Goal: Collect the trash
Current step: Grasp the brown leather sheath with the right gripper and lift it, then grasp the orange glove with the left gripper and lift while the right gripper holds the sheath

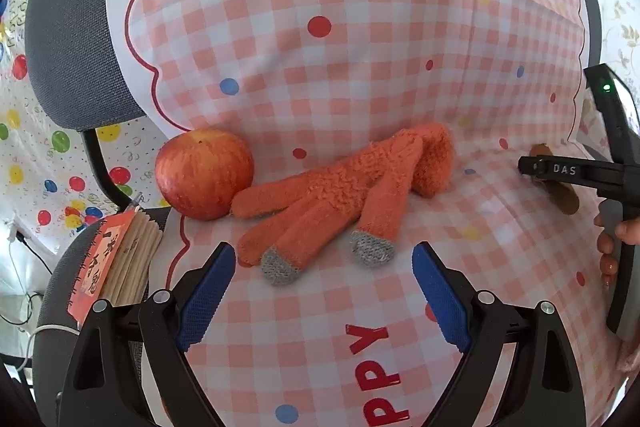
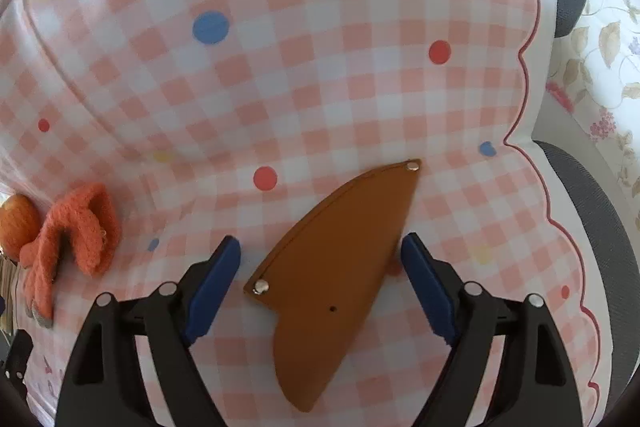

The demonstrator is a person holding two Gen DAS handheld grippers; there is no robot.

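Brown leather sheath (image 2: pixel 340 275): flat, curved like a fin, one stitched edge, two metal rivets at the ends of that edge, one small punched hole. Laid flat on the checked cloth, pointed tip toward the camera in the right wrist view, between two blue fingers, untouched by either.

Orange knit gloves (image 1: pixel 344 187): fuzzy, grey fingertips, laid overlapping mid-cloth, cuffs folded. One fingertip is seen touching the apple (image 1: pixel 205 173), red-yellow, upright.

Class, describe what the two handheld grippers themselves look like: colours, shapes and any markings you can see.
Both the left gripper and the right gripper have black angular arms with silver rivets and two blue ribbed pads. Seen from the left camera, the right gripper's black body carries white letters "DAS" and a green light.
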